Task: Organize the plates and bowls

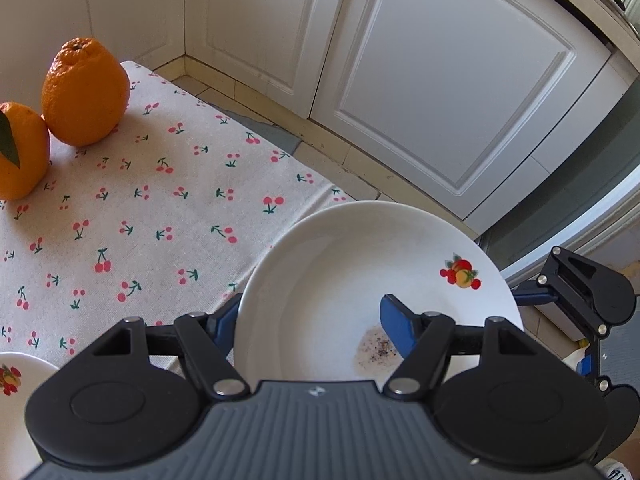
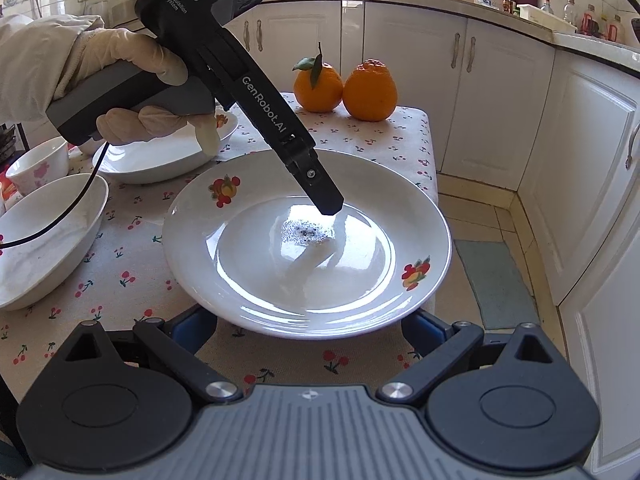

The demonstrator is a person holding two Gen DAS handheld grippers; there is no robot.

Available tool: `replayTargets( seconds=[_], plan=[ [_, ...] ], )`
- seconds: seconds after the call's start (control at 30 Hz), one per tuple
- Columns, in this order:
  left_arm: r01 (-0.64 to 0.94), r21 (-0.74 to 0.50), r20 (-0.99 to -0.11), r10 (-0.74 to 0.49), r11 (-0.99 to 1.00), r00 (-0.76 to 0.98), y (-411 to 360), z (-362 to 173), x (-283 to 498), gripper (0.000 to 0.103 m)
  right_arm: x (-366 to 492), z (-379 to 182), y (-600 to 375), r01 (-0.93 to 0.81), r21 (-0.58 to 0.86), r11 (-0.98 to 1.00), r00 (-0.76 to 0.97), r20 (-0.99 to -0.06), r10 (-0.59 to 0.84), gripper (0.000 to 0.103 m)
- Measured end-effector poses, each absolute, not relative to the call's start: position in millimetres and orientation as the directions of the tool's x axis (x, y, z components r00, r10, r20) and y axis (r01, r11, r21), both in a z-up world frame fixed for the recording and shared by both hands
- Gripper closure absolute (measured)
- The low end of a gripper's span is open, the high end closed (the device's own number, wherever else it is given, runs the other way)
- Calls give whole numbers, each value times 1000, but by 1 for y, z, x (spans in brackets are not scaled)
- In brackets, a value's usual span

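A white plate with fruit prints (image 2: 280,280) (image 1: 340,280) sits at the table's right edge, with a dirty speck patch in its middle. My left gripper (image 1: 312,320) straddles the plate's near rim, one blue finger (image 1: 396,326) inside the plate and the other outside; the jaws stand wide. In the right wrist view the left gripper's finger (image 2: 324,196) reaches down into the plate. My right gripper (image 2: 308,328) is open, its blue fingers (image 2: 196,326) low on either side of the plate's near rim, partly hidden under it.
Two oranges (image 2: 346,88) (image 1: 86,92) stand at the table's far edge. Another fruit-print plate (image 2: 160,156), a small floral bowl (image 2: 40,166) and a large white bowl (image 2: 44,240) lie to the left. White cabinets (image 2: 500,92) surround the table.
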State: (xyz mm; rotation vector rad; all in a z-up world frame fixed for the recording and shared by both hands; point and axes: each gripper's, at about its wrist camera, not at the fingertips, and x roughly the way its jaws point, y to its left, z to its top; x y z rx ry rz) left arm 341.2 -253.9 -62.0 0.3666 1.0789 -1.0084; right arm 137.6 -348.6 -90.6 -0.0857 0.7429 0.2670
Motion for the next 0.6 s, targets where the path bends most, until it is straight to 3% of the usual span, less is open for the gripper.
replayTargets(
  seconds=[0.6],
  plan=[
    [821,-198,-850,-511,536,128,-256,-65,351,33,149,-93,-347,-252,-1,968,710,-680,184,2]
  ],
)
